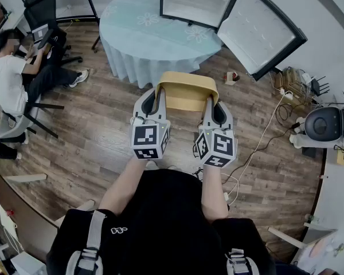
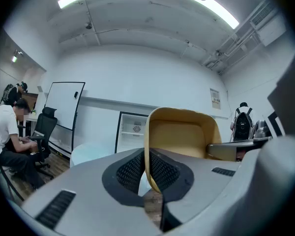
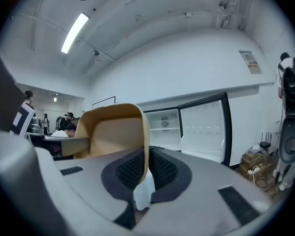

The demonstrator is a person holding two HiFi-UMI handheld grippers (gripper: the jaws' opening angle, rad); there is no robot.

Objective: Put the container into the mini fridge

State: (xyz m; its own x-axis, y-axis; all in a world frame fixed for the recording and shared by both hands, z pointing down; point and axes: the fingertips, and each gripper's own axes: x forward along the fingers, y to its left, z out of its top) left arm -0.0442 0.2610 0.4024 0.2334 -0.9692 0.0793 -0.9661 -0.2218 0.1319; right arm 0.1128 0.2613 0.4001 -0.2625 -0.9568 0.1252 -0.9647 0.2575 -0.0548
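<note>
A tan open container [image 1: 186, 90] hangs in the air in front of me, carried by both grippers. My left gripper [image 1: 160, 96] is shut on its left wall [image 2: 148, 151]. On the other side my right gripper [image 1: 208, 103] is shut on the right wall [image 3: 145, 151]. The mini fridge [image 1: 198, 2] stands on a round table beyond, its door [image 1: 261, 30] swung open to the right. Its white shelves [image 3: 166, 127] show in the right gripper view, and the fridge [image 2: 130, 129] also appears past the container in the left gripper view.
The round table [image 1: 152, 33] has a pale blue cloth. A person [image 1: 11, 79] sits at the left by office chairs [image 1: 43, 10]. Cables and a power strip [image 1: 284, 90] lie on the wood floor at the right, near a dark round appliance [image 1: 324, 122]. A whiteboard [image 2: 64, 107] stands at the left wall.
</note>
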